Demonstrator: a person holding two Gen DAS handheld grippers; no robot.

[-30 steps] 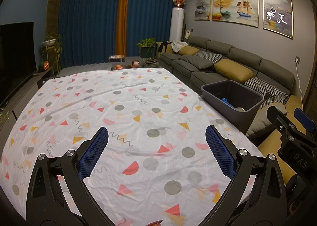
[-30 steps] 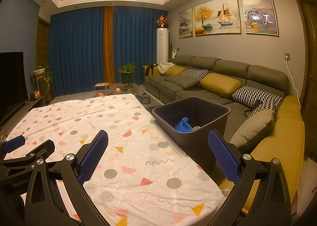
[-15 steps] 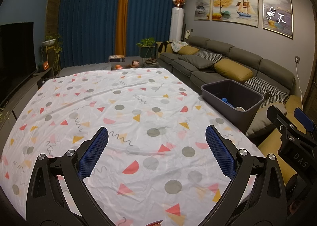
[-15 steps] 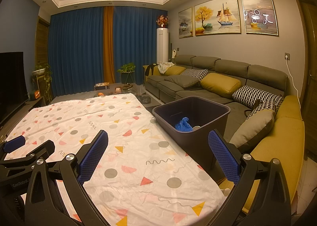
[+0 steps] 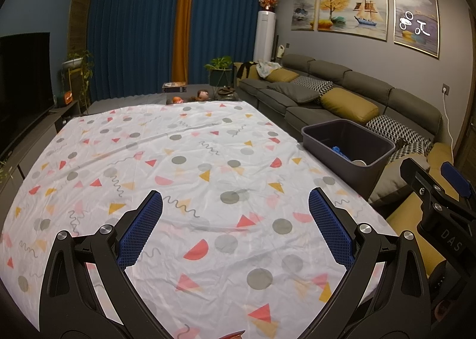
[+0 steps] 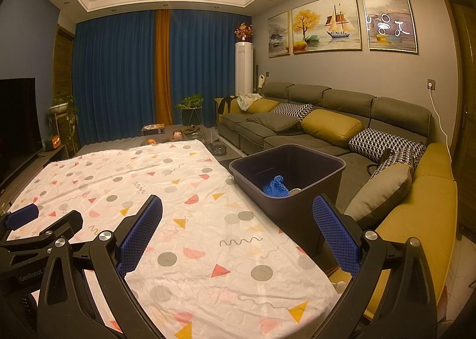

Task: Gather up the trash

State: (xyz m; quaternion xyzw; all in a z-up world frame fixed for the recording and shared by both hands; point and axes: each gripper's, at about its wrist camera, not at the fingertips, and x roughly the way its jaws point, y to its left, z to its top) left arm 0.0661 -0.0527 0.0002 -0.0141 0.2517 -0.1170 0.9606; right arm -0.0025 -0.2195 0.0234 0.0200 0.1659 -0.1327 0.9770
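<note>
A dark grey bin (image 6: 300, 190) stands at the table's right edge, also seen as the bin (image 5: 357, 172) in the left wrist view. Inside lie a crumpled blue piece (image 6: 276, 187) and a pale round item (image 6: 295, 190). My right gripper (image 6: 238, 229) hangs open over the near right part of the patterned tablecloth (image 6: 178, 220), with nothing between its fingers. My left gripper (image 5: 236, 226) is open too, above the near middle of the cloth (image 5: 193, 160). No loose trash shows on the cloth.
A grey sofa (image 6: 327, 130) with yellow and patterned cushions runs along the right wall behind the bin. A television (image 5: 23, 71) stands on the left. Toys and a plant (image 5: 220, 71) sit on the floor beyond the table's far edge.
</note>
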